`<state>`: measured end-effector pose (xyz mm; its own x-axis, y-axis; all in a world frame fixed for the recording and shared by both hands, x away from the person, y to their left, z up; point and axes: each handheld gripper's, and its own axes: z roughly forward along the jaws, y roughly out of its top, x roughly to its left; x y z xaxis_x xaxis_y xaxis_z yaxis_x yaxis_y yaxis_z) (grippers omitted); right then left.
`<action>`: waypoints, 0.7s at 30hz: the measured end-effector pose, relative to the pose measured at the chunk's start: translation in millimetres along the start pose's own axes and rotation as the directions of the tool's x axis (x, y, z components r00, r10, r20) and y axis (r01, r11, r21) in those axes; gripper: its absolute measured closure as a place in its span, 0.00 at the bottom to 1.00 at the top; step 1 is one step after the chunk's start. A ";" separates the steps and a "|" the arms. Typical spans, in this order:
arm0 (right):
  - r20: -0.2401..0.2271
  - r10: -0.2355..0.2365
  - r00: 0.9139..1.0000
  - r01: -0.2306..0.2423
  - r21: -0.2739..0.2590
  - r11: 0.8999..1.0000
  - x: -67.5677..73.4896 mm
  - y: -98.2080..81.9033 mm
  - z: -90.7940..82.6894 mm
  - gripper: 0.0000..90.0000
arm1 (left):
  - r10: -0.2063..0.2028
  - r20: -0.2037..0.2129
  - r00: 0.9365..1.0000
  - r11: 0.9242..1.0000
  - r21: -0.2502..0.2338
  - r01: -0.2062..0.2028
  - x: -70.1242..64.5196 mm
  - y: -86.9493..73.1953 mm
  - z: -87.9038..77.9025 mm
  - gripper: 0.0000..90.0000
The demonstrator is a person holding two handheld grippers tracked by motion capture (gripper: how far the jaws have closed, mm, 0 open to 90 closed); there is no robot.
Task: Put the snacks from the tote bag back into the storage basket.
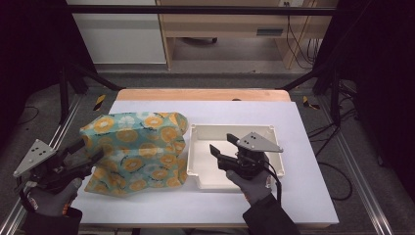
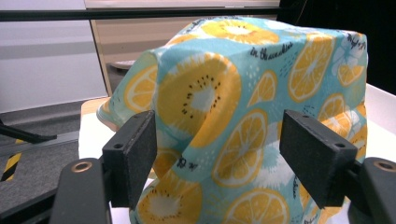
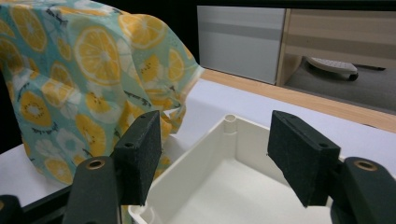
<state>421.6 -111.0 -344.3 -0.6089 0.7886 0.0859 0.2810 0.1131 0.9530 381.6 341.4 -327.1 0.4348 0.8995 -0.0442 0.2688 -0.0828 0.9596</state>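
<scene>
I have the cloth [image 1: 139, 152] lying at about nine o'clock from the white tray [image 1: 200, 133], its right edge touching the tray's left wall, and it is bunched up into a tent rather than flat. It is teal, printed with orange and lemon slices, and looks thin and floppy, with soft folds running down its sides. My left gripper [image 1: 84, 155] sits at the cloth's eight o'clock corner, jaws spread wide and not pinching anything; in the left gripper view the fabric [image 2: 243, 107] rises just ahead of them, so I judge it is lined up to take a fold. My right gripper [image 1: 224, 145] hovers over the empty tray, at three o'clock from the cloth, also unclenched and empty, waiting near the other edge.
</scene>
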 end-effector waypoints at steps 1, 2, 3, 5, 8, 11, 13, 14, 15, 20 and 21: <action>-0.005 -0.002 1.000 0.002 0.000 1.000 1.6 1.4 1.5 0.39 | -0.003 0.001 1.000 1.000 -0.002 0.003 0.1 0.5 0.5 0.31; -0.005 -0.002 1.000 0.002 0.000 1.000 1.6 1.4 1.5 0.39 | -0.002 0.001 1.000 1.000 0.000 0.002 0.4 0.7 0.8 0.31; -0.017 -0.002 1.000 0.002 -0.004 1.000 5.6 4.4 4.9 0.40 | 0.000 -0.003 1.000 1.000 0.004 0.000 0.7 0.3 1.4 0.32; -0.028 -0.003 1.000 0.003 -0.007 1.000 10.2 7.4 9.1 0.41 | 0.003 -0.005 1.000 1.000 0.009 -0.003 1.1 -0.7 1.6 0.33; -0.049 -0.007 0.999 0.007 -0.011 1.000 18.0 11.4 17.3 0.43 | 0.002 -0.004 1.000 1.000 0.009 -0.002 1.8 -1.9 1.6 0.35; -0.069 -0.005 0.998 0.004 -0.016 1.000 24.0 13.5 24.6 0.44 | -0.002 -0.005 1.000 1.000 0.009 0.002 3.2 -3.6 0.9 0.38; -0.078 -0.001 0.997 0.000 -0.014 1.000 28.2 14.6 29.9 0.44 | -0.006 -0.006 1.000 1.000 0.011 0.007 4.6 -4.9 0.5 0.39; -0.083 -0.005 0.997 0.004 -0.011 1.000 30.0 15.0 32.5 0.45 | -0.011 -0.004 1.000 1.000 0.011 0.011 5.2 -5.6 0.5 0.40; -0.083 -0.005 0.997 0.004 -0.011 1.000 30.0 15.0 32.5 0.45 | -0.011 -0.004 1.000 1.000 0.011 0.011 5.2 -5.6 0.5 0.41; -0.103 -0.014 0.995 0.013 -0.007 1.000 41.4 19.1 45.8 0.46 | -0.015 -0.006 1.000 1.000 0.021 0.016 7.5 -8.3 1.6 0.46; -0.103 -0.014 0.995 0.013 -0.007 1.000 41.4 19.1 45.8 0.46 | -0.015 -0.006 1.000 1.000 0.021 0.016 7.5 -8.3 1.6 0.47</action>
<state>435.7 -48.5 -335.9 -0.6860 0.7203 0.1025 0.2679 0.1191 0.9561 384.0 348.2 -335.8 0.4254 0.9032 -0.0573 0.2931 -0.0776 0.9529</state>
